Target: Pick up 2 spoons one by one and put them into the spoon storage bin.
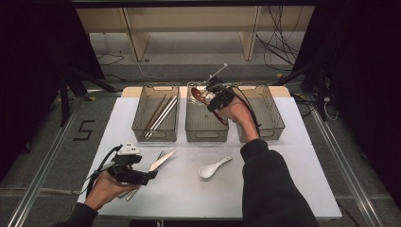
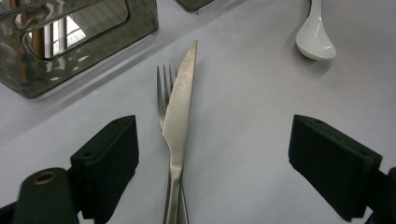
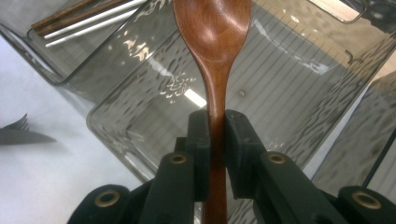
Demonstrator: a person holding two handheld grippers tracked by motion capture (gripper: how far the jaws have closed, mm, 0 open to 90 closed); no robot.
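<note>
White spoon (image 1: 213, 168) on table (image 1: 293, 156); chopsticks (image 1: 160, 115) in left bin (image 1: 142, 116)

wooden spoon (image 3: 212, 32): bowl tip cut off at top | fork (image 2: 163, 91): mostly hidden under knife (image 2: 180, 112)

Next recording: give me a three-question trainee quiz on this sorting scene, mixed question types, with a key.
1. True or false: the right gripper is clamped on the wooden spoon.
2. Which bin holds the chopsticks? A the left bin, B the middle bin, C the right bin.
3. Fill in: between the open jaws of the left gripper, a knife lies on top of a ____.

Key
1. True; its pads press on the handle, above the middle bin.
2. A.
3. fork; a white spoon lies apart on the table.
</note>
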